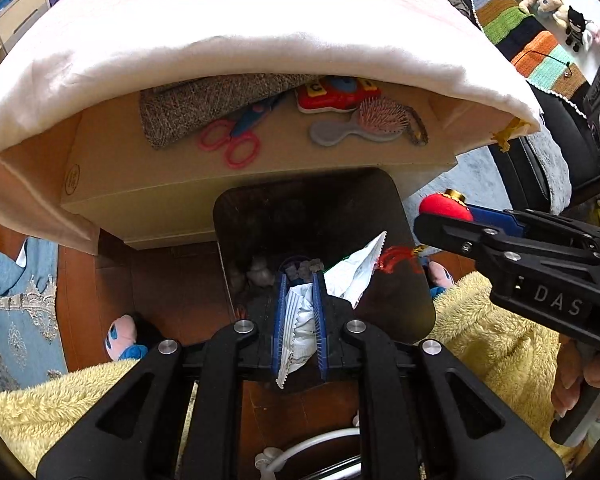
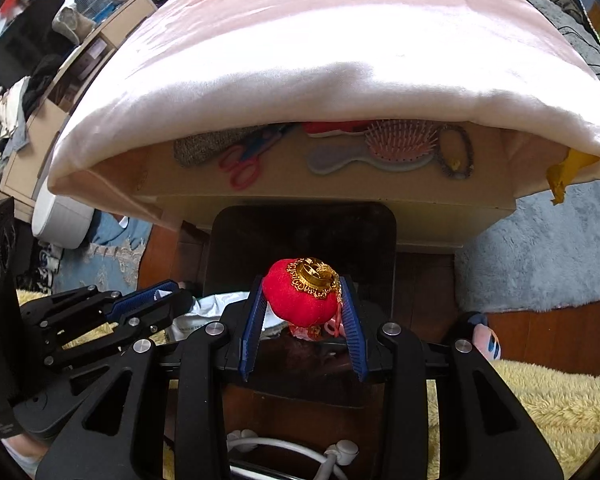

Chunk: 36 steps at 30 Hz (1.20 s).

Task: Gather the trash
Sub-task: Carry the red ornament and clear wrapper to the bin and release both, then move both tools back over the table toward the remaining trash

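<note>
Your left hand-held gripper [image 1: 300, 312] pinches a crinkly white wrapper [image 1: 298, 320] over the dark bin [image 1: 380, 200]: light, limp, slippery, so hold mid-body. Your right hand-held gripper [image 2: 302, 312] clamps the soft red lantern ornament [image 2: 300, 298] over that bin; grip its padded belly, not the tassel

The white wrapper [image 1: 298, 316] looks like crinkled, faintly glossy plastic film with serrated edges, while the red ornament [image 2: 300, 300] is matt velvety cloth capped in shiny gold metal. The dark bin [image 1: 404, 248] has smooth, slightly glossy plastic walls; the yellow blanket [image 1: 496, 344] is shaggy fleece.
</note>
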{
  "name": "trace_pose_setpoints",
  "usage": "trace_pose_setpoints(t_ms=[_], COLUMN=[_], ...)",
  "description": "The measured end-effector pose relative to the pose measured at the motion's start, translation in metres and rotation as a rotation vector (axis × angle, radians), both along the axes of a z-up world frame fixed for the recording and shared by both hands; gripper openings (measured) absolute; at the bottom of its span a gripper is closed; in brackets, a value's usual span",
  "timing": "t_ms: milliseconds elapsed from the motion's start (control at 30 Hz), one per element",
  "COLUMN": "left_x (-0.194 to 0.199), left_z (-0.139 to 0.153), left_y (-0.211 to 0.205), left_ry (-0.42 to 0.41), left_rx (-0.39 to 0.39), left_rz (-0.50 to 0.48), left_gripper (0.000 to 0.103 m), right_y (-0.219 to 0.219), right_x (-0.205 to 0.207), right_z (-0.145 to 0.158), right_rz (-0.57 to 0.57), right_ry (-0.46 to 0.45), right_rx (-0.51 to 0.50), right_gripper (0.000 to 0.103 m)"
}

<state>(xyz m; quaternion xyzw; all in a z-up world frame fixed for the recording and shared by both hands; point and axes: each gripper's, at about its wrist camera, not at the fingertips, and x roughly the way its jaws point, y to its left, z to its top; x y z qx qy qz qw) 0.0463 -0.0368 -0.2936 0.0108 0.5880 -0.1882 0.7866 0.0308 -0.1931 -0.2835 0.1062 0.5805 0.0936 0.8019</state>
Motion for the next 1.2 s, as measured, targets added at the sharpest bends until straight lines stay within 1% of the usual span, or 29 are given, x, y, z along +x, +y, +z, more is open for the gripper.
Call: trace_pose_setpoints(t_ms=[67, 100, 133, 167, 200, 300, 367, 400, 433, 467, 500, 533, 567, 600, 700, 833, 933, 1067, 1200], left_x=[0.001, 0.001, 0.002, 0.002, 0.003, 0.004, 0.005, 0.005, 0.005, 0.005, 0.005, 0.004, 0.005, 0.005, 0.006, 0.014, 0.024, 0.042, 0.065], left_z=[-0.001, -0.001, -0.001, 0.0, 0.001, 0.005, 0.009, 0.014, 0.018, 0.023, 0.03, 0.037, 0.042, 0.049, 0.067, 0.086, 0.097, 0.108, 0.114], left_y=[0.0, 0.0, 0.0, 0.001, 0.001, 0.004, 0.006, 0.007, 0.009, 0.011, 0.013, 0.014, 0.015, 0.017, 0.022, 0.027, 0.028, 0.031, 0.032], left_ry=[0.002, 0.003, 0.003, 0.0, -0.003, -0.011, -0.025, -0.034, -0.044, -0.056, -0.074, -0.093, -0.109, -0.126, -0.161, -0.189, -0.205, -0.224, -0.233], left_rx=[0.0, 0.005, 0.004, 0.004, 0.005, 0.007, 0.017, 0.022, 0.024, 0.026, 0.028, 0.032, 0.038, 0.044, 0.044, 0.038, 0.032, 0.019, 0.006], left_rz=[-0.002, 0.0, 0.004, 0.008, 0.013, 0.025, 0.033, 0.038, 0.042, 0.046, 0.05, 0.051, 0.052, 0.054, 0.061, 0.072, 0.081, 0.107, 0.133], left_gripper=[0.015, 0.019, 0.029, 0.036, 0.037, 0.042, 0.053, 0.057, 0.065, 0.074, 0.079, 0.087, 0.093, 0.094, 0.095, 0.095, 0.095, 0.095, 0.095], right_y=[0.0, 0.0, -0.001, -0.002, -0.003, -0.007, -0.011, -0.012, -0.014, -0.016, -0.018, -0.021, -0.021, -0.024, -0.031, -0.044, -0.048, -0.053, -0.061], right_x=[0.002, 0.004, 0.005, 0.006, 0.007, 0.008, 0.008, 0.008, 0.008, 0.008, 0.007, 0.006, 0.006, 0.006, 0.007, 0.016, 0.025, 0.041, 0.058], right_z=[0.002, 0.003, 0.004, 0.005, 0.006, 0.01, 0.014, 0.016, 0.02, 0.024, 0.029, 0.036, 0.041, 0.046, 0.062, 0.08, 0.091, 0.099, 0.102], right_rz=[-0.005, -0.008, -0.013, -0.019, -0.025, -0.042, -0.052, -0.057, -0.064, -0.072, -0.08, -0.086, -0.087, -0.086, -0.098, -0.126, -0.134, -0.142, -0.167], right_ry=[-0.002, -0.005, -0.006, -0.009, -0.012, -0.023, -0.034, -0.04, -0.05, -0.061, -0.075, -0.095, -0.111, -0.125, -0.16, -0.19, -0.212, -0.229, -0.24], right_rx=[0.003, 0.006, 0.007, 0.008, 0.012, 0.02, 0.022, 0.018, 0.012, 0.004, -0.005, -0.011, -0.016, -0.019, -0.014, 0.0, -0.014, -0.035, -0.033], right_gripper=[0.039, 0.041, 0.049, 0.053, 0.057, 0.059, 0.064, 0.069, 0.076, 0.08, 0.089, 0.097, 0.098, 0.098, 0.098, 0.098, 0.098, 0.098, 0.098])
